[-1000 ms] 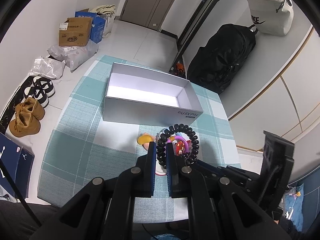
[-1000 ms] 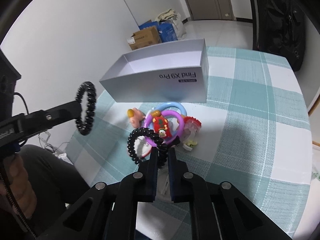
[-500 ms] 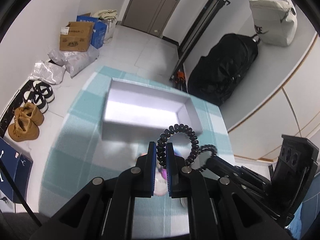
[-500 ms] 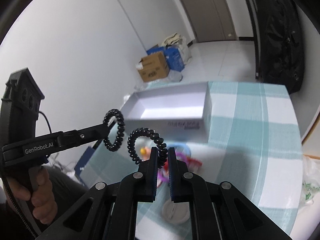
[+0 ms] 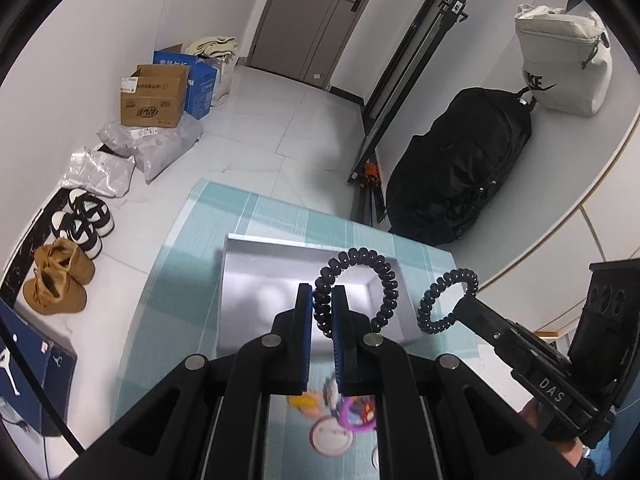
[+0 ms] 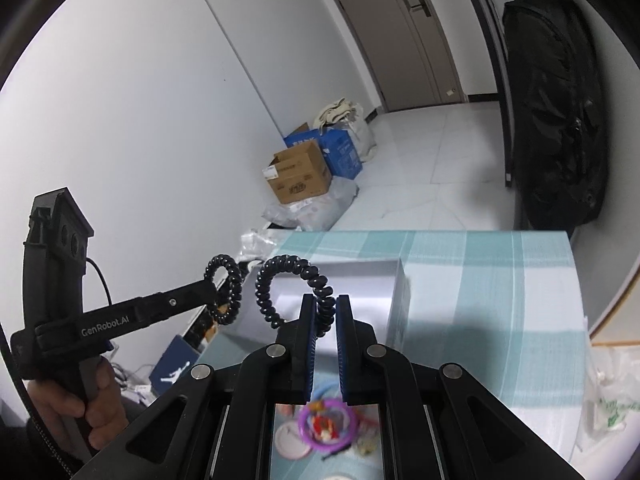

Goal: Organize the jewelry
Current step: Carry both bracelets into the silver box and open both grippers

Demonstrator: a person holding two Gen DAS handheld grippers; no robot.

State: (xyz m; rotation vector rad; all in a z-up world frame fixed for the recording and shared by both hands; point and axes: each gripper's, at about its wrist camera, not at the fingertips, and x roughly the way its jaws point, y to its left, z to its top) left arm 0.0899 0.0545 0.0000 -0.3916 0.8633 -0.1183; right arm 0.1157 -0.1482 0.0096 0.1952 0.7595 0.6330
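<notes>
My left gripper (image 5: 322,304) is shut on a black spiral coil band (image 5: 360,276) and holds it in the air over the open white box (image 5: 256,280). My right gripper (image 6: 326,312) is shut on a second black coil band (image 6: 280,280), raised just before the same box (image 6: 360,280). Each gripper shows in the other's view: the right gripper (image 5: 466,306) with its coil (image 5: 446,300), the left gripper (image 6: 210,286) with its coil (image 6: 226,292). A pile of colourful trinkets with a purple ring (image 6: 326,428) lies on the cloth below.
The table has a teal checked cloth (image 6: 500,280). A white round lid (image 5: 330,436) lies by the pile. On the floor are a black backpack (image 5: 460,168), cardboard boxes (image 5: 154,96) and shoes (image 5: 56,284). A person's hand (image 6: 80,412) grips the left handle.
Both grippers have risen from the trinket pile with their coil bands and moved forward toward the box. The pile has slipped down under the fingers in both views.
</notes>
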